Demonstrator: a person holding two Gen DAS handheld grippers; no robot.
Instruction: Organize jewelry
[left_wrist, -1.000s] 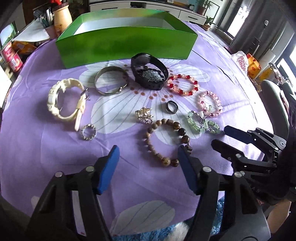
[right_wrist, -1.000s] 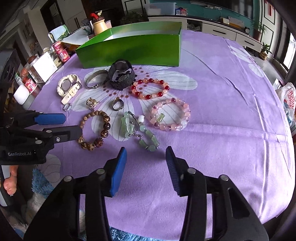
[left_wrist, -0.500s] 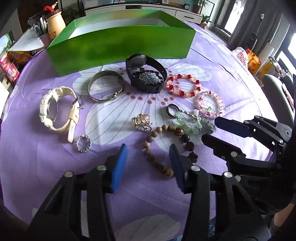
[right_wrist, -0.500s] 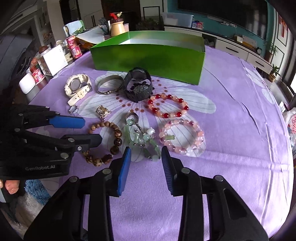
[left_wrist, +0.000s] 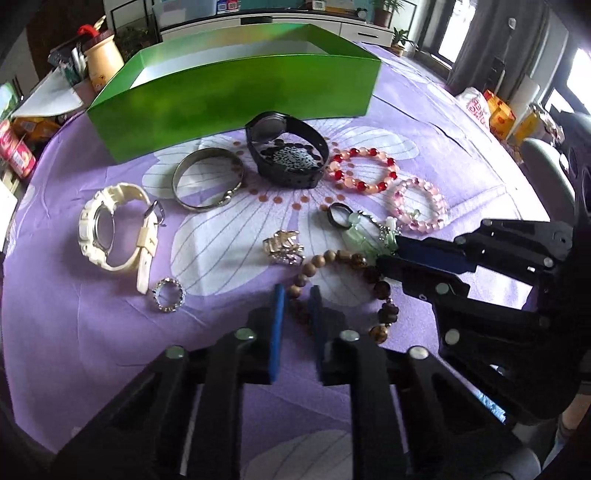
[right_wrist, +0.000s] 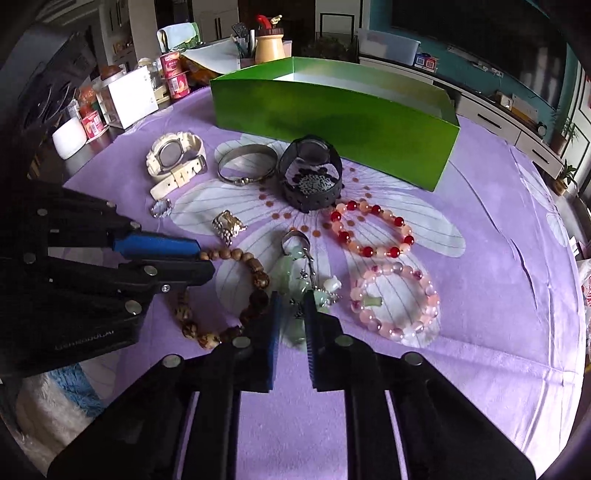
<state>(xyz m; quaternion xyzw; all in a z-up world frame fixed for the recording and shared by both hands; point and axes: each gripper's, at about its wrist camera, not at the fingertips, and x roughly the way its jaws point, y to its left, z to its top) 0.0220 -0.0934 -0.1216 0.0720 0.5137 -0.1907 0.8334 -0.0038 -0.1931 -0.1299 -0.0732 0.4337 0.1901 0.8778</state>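
Note:
Jewelry lies on a purple flowered cloth before an open green box (left_wrist: 236, 96). My left gripper (left_wrist: 297, 295) is shut on the near side of the brown wooden bead bracelet (left_wrist: 380, 284), which rests on the cloth. My right gripper (right_wrist: 291, 306) is shut on the pale green jade bracelet (right_wrist: 291, 273), also on the cloth. Around them lie a white watch (left_wrist: 110, 229), a silver bangle (left_wrist: 207, 181), a black watch (left_wrist: 288, 155), a red bead bracelet (left_wrist: 362, 173), a pink bead bracelet (left_wrist: 417, 206) and small rings (left_wrist: 168, 295).
The green box (right_wrist: 332, 114) stands at the far side of the table. Cans, a white box and a cup holder (right_wrist: 129, 96) crowd the far left beyond the cloth. A gold brooch (left_wrist: 284, 247) and a dark ring (left_wrist: 338, 214) lie mid-table.
Both grippers moved forward and down and closed, the left onto the wooden bead bracelet, the right onto the jade bracelet.

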